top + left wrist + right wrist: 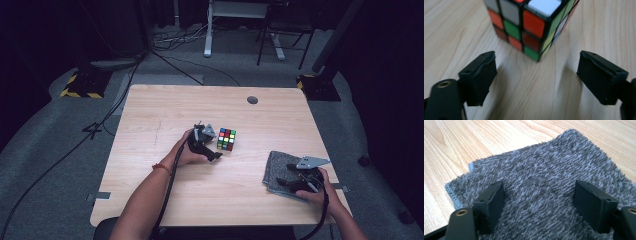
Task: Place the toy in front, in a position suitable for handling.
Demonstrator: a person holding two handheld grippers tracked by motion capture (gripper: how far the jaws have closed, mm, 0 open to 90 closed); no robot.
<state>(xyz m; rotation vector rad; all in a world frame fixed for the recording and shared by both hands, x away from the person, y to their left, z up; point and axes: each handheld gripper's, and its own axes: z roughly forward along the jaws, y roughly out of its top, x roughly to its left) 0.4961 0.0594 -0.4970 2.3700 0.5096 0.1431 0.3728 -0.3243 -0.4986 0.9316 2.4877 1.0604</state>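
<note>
My left gripper (536, 75), jaws apart, faces the puzzle cube (226, 139) mid-table (165, 200), nothing between. My right gripper (539, 202), jaws spread, seemingly hovers over the grey cloth (544, 170) nearby.

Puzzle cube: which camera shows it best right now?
The left gripper view: the puzzle cube sits close ahead of the open left hand-held gripper, stickers sharp, top cropped. The high view shows the whole cube, small, on the table. The right gripper view faces the grey cloth.
</note>
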